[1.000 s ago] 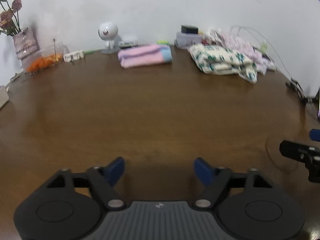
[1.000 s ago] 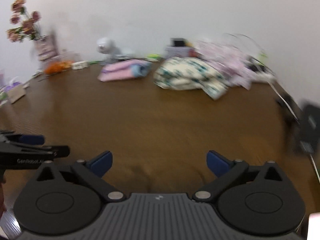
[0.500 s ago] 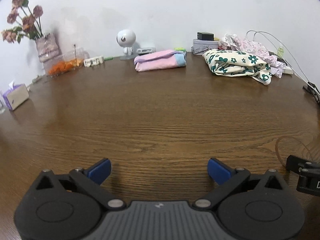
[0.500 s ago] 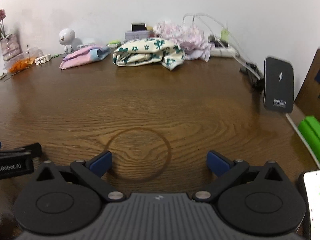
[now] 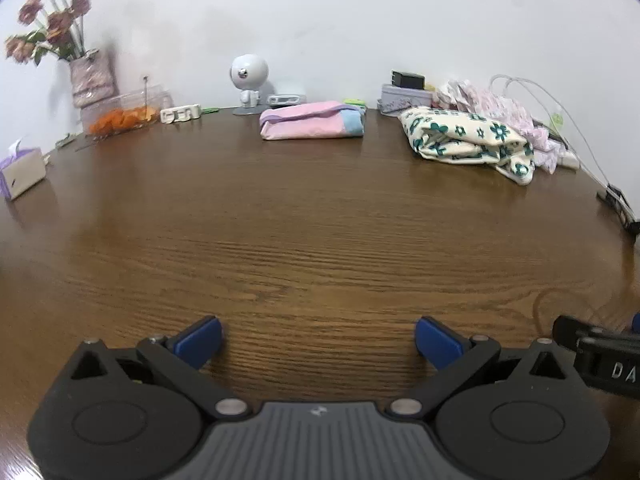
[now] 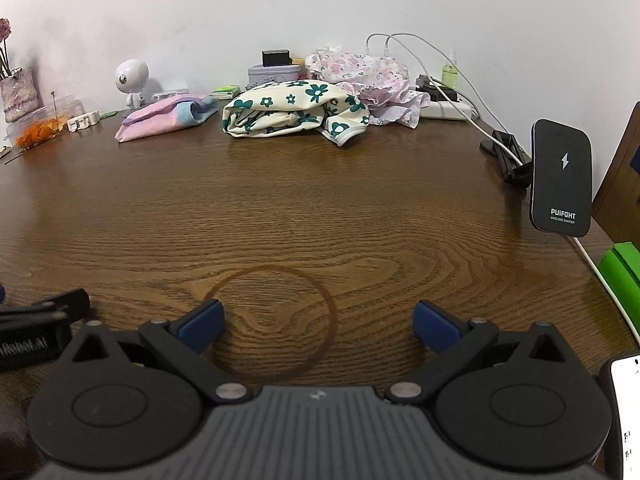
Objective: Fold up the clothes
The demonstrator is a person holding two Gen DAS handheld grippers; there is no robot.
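A folded pink and blue garment [image 5: 311,121] [image 6: 168,117] lies at the far side of the brown table [image 5: 320,216]. Right of it sits a bunched cream garment with green flowers [image 5: 468,140] [image 6: 294,114], and behind that a crumpled pink floral garment [image 5: 500,104] [image 6: 368,80]. My left gripper [image 5: 318,338] hovers open low over bare wood near the front edge, nothing between its fingers. My right gripper [image 6: 316,326] is open too, over a dark ring mark [image 6: 272,324], and it is empty. Each gripper shows at the edge of the other's view.
Along the wall stand a vase of flowers [image 5: 86,76], a clear box of orange pieces [image 5: 124,114], a white round-headed figure [image 5: 248,80], a grey tin [image 6: 274,74] and a power strip with cables [image 6: 444,108]. A tissue box [image 5: 22,170] sits left, a black wireless charger [image 6: 560,178] right.
My left gripper's fingers spread wider over the last second. Both views swung and settled from blur to sharp; the right one turned rightward and dropped slightly, bringing the charger and ring mark into view.
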